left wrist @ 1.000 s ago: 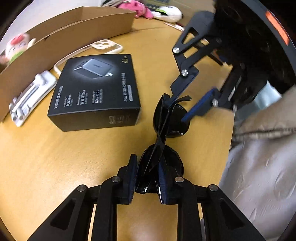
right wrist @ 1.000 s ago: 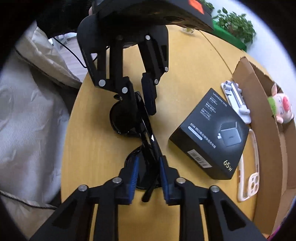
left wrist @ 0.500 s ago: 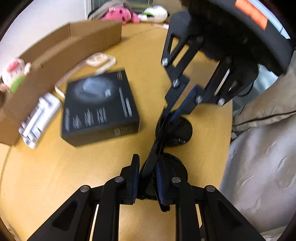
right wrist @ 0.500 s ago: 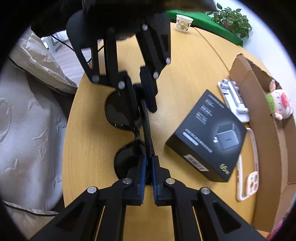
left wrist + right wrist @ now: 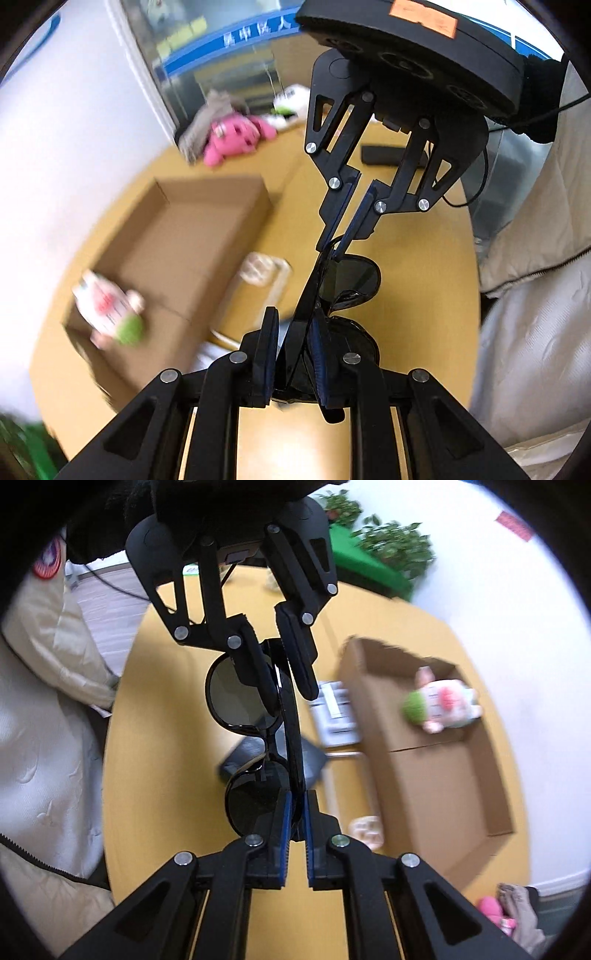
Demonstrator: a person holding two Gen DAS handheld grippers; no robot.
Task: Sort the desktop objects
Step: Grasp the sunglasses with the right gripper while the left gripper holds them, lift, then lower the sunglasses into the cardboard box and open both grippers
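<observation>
Black sunglasses [image 5: 351,280] hang in the air above the wooden table, folded, held at both ends. My left gripper [image 5: 293,328] is shut on one end of them. My right gripper [image 5: 295,805] is shut on the other end [image 5: 255,698]; it also shows in the left wrist view [image 5: 341,236], facing me. The left gripper shows in the right wrist view [image 5: 284,664]. An open cardboard box [image 5: 436,771] lies on the table with a small plush toy [image 5: 443,703] inside; both also show in the left wrist view, box [image 5: 192,236], toy [image 5: 110,306].
On the round table [image 5: 166,746] lie a black charger box [image 5: 240,757], a white stand [image 5: 334,710] and a white phone case [image 5: 264,271]. A pink plush [image 5: 232,136] sits at the far edge. A padded jacket [image 5: 535,314] is beside the table.
Both grippers have lifted the sunglasses up off the table and swung toward the cardboard box. The right gripper closed tighter on its end.
</observation>
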